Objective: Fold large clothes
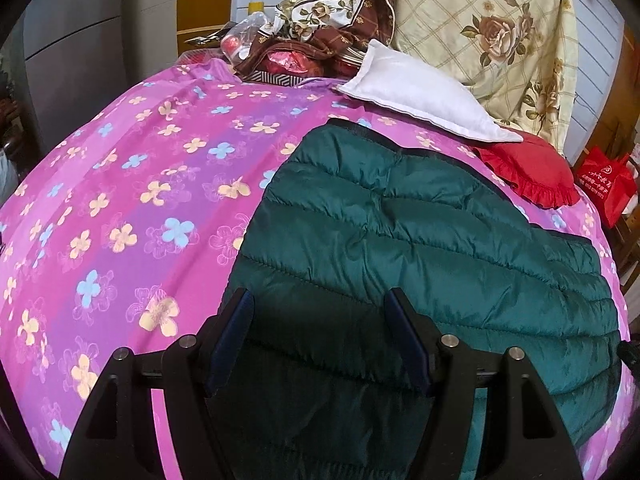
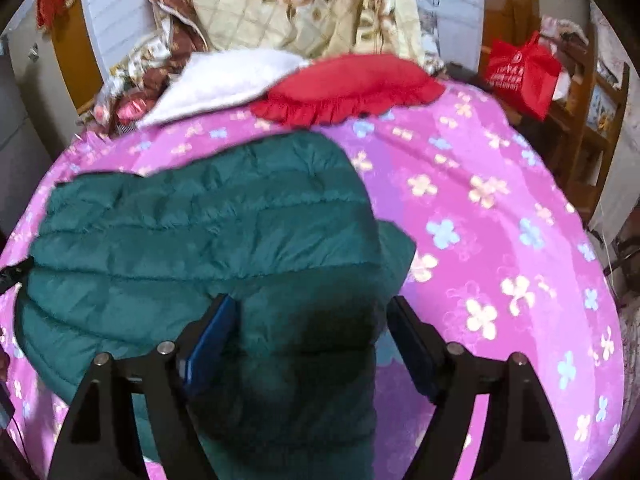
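A dark green quilted puffer jacket (image 1: 420,232) lies spread flat on a bed covered by a pink flowered sheet (image 1: 120,200). My left gripper (image 1: 318,300) is open and hovers over the jacket's near left part, nothing between its blue pads. In the right wrist view the jacket (image 2: 192,224) fills the left half, with a sleeve or edge reaching toward me. My right gripper (image 2: 312,304) is open above that near right part, its jaws apart on either side of the fabric.
A white pillow (image 1: 416,92) and a red frilled cushion (image 1: 532,172) lie at the head of the bed behind the jacket. A cream rose-print quilt (image 1: 500,36) and cluttered bags (image 1: 292,52) stand behind. A red shopping bag (image 2: 520,72) sits beside the bed on the right.
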The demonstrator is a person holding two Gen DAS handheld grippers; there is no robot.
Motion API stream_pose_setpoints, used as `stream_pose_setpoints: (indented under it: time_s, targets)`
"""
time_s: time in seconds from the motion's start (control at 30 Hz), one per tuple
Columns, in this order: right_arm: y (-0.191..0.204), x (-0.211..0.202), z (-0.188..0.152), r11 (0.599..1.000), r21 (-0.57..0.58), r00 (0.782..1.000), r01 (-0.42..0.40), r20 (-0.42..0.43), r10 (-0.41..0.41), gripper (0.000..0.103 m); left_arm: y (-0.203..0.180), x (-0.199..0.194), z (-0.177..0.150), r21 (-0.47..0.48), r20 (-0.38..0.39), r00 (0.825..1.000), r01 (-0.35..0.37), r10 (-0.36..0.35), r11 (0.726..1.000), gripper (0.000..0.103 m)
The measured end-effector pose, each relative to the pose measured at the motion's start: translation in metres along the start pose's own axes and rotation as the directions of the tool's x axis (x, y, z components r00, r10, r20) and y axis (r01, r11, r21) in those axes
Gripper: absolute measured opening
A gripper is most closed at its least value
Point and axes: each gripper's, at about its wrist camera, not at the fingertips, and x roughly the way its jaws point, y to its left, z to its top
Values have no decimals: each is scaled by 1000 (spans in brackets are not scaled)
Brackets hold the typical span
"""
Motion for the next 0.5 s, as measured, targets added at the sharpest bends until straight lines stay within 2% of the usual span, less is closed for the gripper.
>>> stream_pose_setpoints:
  time_s: [0.07, 0.23, 0.5]
  targets:
    - [2, -6, 0, 1000, 1, 1000, -15, 14, 15, 82, 0, 0, -1, -5, 2, 1000, -2, 2, 1000, 51]
    - [6, 21, -8, 1000, -22, 997, 6, -73, -7, 86, -1, 1, -3, -6, 1, 1000, 1, -1, 1000, 51]
    - [-13, 19, -5, 993, 95, 993, -71, -86, 79, 88, 12, -1, 4, -41, -9, 999, 49, -49, 998, 51]
